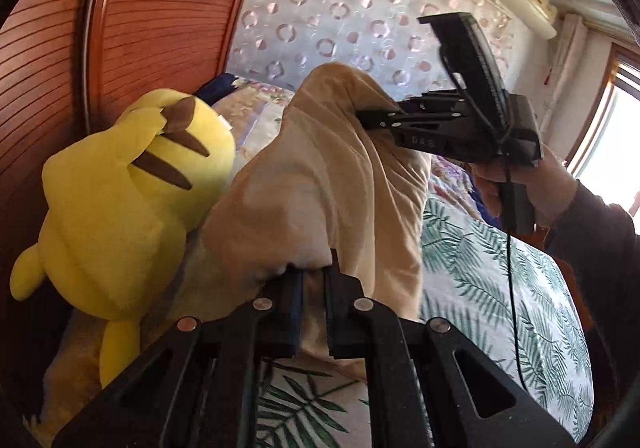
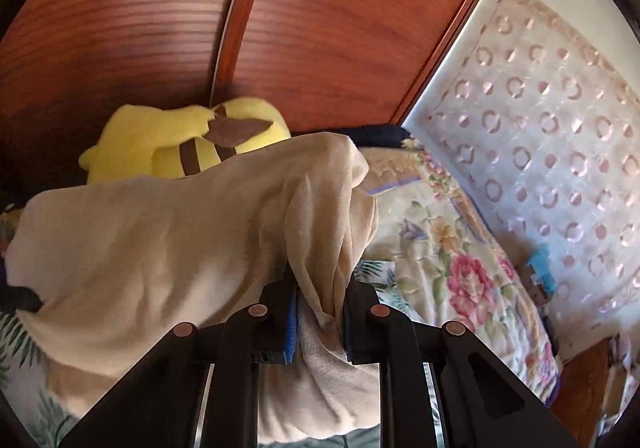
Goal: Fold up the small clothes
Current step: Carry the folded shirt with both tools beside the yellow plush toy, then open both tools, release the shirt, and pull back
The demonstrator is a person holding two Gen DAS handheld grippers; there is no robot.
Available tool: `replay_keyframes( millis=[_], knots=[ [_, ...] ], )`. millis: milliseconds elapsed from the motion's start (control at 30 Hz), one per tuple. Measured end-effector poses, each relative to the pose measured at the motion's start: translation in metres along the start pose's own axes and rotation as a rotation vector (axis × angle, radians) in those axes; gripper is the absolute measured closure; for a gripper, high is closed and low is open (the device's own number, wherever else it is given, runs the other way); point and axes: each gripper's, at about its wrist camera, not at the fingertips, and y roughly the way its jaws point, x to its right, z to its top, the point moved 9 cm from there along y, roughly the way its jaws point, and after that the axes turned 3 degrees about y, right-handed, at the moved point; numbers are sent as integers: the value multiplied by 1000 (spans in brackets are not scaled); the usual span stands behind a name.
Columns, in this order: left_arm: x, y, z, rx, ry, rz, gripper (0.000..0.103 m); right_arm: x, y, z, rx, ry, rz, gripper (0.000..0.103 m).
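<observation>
A beige garment (image 1: 320,176) hangs lifted above the bed, stretched between both grippers. My left gripper (image 1: 314,280) is shut on its near edge. My right gripper (image 1: 368,116) shows in the left wrist view, higher and farther away, shut on the other end of the cloth. In the right wrist view the same garment (image 2: 168,248) spreads to the left and bunches between my right gripper's (image 2: 318,304) fingers. The cloth's lower part drapes down toward the bed and hides what lies beneath it.
A yellow plush toy (image 1: 132,188) sits at the left against a wooden headboard (image 1: 160,8); it also shows in the right wrist view (image 2: 180,140). The bed has a leaf-print sheet (image 1: 500,288) and a floral quilt (image 2: 452,248). A patterned curtain (image 1: 340,8) hangs behind.
</observation>
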Motion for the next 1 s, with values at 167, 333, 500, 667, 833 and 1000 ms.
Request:
replay_keyframes(
  millis=[167, 333, 500, 667, 833, 1000],
  knots=[
    [-8, 0, -5, -7, 5, 55, 93, 9, 25, 14, 2, 110, 24, 77],
    [-13, -1, -9, -12, 30, 79, 87, 26, 9, 4, 64, 253, -27, 55],
    [-5, -14, -6, 31, 88, 77, 56, 32, -15, -22, 103, 426, 79, 55],
    [4, -28, -1, 74, 153, 101, 23, 33, 4, -63, 21, 492, 80, 55],
    [11, -42, 0, 86, 204, 136, 21, 43, 16, -77, 17, 586, 76, 55],
    [25, -58, 2, 107, 231, 117, 21, 37, -31, -81, 74, 585, 41, 55]
  ],
)
